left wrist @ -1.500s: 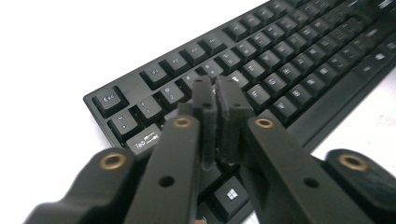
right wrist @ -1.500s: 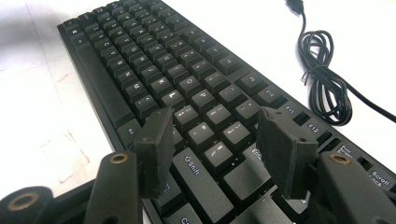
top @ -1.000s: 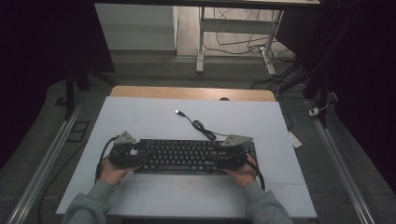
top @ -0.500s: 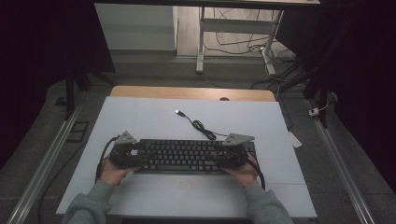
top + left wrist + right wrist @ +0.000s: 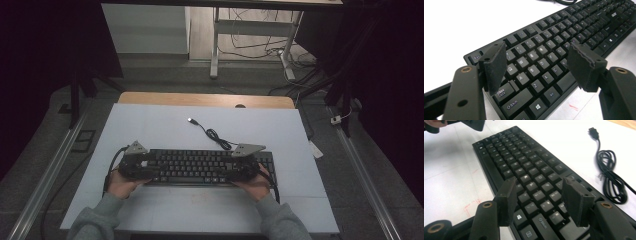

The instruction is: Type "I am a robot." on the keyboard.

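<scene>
A black keyboard [image 5: 200, 167] lies flat near the front of the white table top [image 5: 165, 125]. Its black cable [image 5: 216, 135] coils behind it and ends in a loose USB plug [image 5: 190, 120]. My left gripper [image 5: 149, 170] is over the keyboard's left end. In the left gripper view its jaws [image 5: 536, 62] stand wide above the letter keys [image 5: 534, 70]; they have just been opening, and nothing is pinched between them. My right gripper [image 5: 233, 171] hovers over the keyboard's right part, open above the keys [image 5: 536, 195], with the cable [image 5: 611, 180] off to its right.
A wooden strip [image 5: 205, 100] runs along the table's far edge. Metal rails [image 5: 47, 175] flank the table on both sides. A small white object [image 5: 315, 149] lies off the right edge. On the floor beyond are desk legs [image 5: 215, 45] and loose cables.
</scene>
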A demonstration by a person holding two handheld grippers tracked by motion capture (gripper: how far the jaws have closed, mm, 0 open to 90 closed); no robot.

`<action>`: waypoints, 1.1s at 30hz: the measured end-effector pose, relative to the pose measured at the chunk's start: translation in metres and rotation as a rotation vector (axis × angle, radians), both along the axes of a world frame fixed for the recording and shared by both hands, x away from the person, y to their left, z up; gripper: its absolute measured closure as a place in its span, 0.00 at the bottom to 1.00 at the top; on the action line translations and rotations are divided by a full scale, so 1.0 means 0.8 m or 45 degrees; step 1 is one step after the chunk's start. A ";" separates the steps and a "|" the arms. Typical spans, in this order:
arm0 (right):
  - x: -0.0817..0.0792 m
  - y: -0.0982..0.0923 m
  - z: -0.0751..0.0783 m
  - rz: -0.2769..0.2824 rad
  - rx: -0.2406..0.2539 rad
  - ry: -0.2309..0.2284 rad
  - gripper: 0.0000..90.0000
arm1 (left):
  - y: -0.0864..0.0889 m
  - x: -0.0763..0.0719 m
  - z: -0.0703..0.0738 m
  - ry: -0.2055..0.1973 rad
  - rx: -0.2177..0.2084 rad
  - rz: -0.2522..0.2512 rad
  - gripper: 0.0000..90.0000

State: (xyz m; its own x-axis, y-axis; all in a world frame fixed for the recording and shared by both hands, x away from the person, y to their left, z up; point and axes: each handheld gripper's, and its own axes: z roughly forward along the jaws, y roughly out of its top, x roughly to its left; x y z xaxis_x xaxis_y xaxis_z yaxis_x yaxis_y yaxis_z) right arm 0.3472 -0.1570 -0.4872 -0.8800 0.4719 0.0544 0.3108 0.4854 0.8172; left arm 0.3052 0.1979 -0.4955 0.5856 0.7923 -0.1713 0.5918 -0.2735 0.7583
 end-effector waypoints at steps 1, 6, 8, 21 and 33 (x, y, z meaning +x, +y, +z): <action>-0.001 0.002 0.000 0.006 0.004 0.000 0.52 | 0.000 0.000 0.000 0.001 0.001 0.000 0.36; -0.002 0.010 0.001 0.030 -0.006 0.007 0.53 | -0.002 0.000 -0.001 0.004 0.010 -0.002 0.35; -0.002 0.013 0.001 0.034 -0.009 0.011 0.53 | -0.003 0.000 -0.001 0.005 0.012 -0.003 0.35; -0.001 0.035 -0.004 0.100 -0.022 0.066 0.77 | -0.006 0.001 -0.003 0.009 0.027 -0.010 0.35; 0.002 0.061 -0.013 0.137 -0.055 0.112 1.00 | -0.007 0.002 -0.004 0.013 0.035 -0.013 0.35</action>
State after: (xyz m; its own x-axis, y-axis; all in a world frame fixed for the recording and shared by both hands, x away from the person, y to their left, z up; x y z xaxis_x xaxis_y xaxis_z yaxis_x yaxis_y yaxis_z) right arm 0.3491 -0.1084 -0.4974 -0.9184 0.3785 0.1152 0.3244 0.5539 0.7668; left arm 0.3065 0.1924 -0.4986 0.5918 0.7909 -0.1556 0.5968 -0.3001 0.7442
